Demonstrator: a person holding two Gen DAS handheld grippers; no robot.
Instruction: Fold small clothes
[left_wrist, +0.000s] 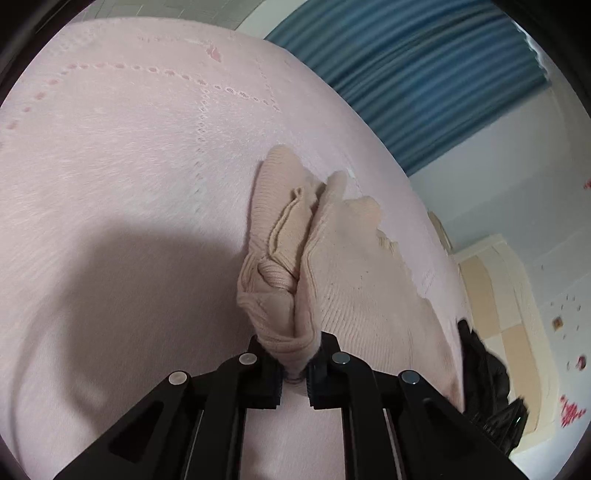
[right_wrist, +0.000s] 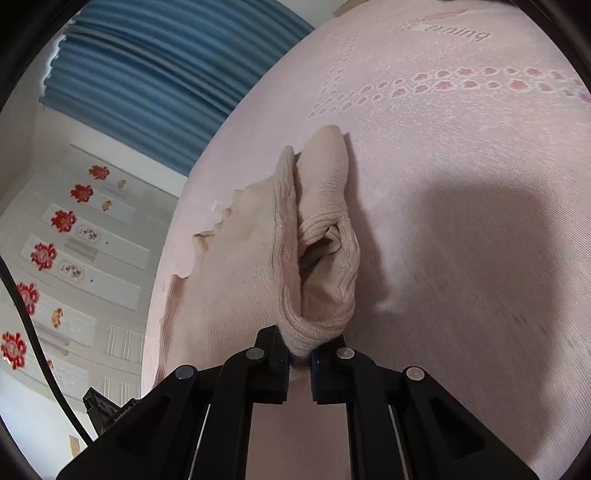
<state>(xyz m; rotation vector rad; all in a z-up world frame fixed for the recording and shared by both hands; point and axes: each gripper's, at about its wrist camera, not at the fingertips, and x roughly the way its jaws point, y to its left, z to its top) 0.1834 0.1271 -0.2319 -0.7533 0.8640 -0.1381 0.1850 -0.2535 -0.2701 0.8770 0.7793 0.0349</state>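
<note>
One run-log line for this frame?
left gripper: shut on beige knit garment | right gripper: shut on same garment | surface: pink bedspread

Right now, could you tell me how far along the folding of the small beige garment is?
Done: both tools have pinched the beige knit garment, the left tool and the right tool each shut on a bunched edge. In hand: it hangs between them over the pink bedspread. Left: no flat fold shows yet.

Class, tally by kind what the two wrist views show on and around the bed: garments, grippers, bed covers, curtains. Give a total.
Beige knit garment: 1
Grippers: 2, the left gripper and the right gripper
Pink bed cover: 1
Blue curtain: 1
Total: 5
</note>
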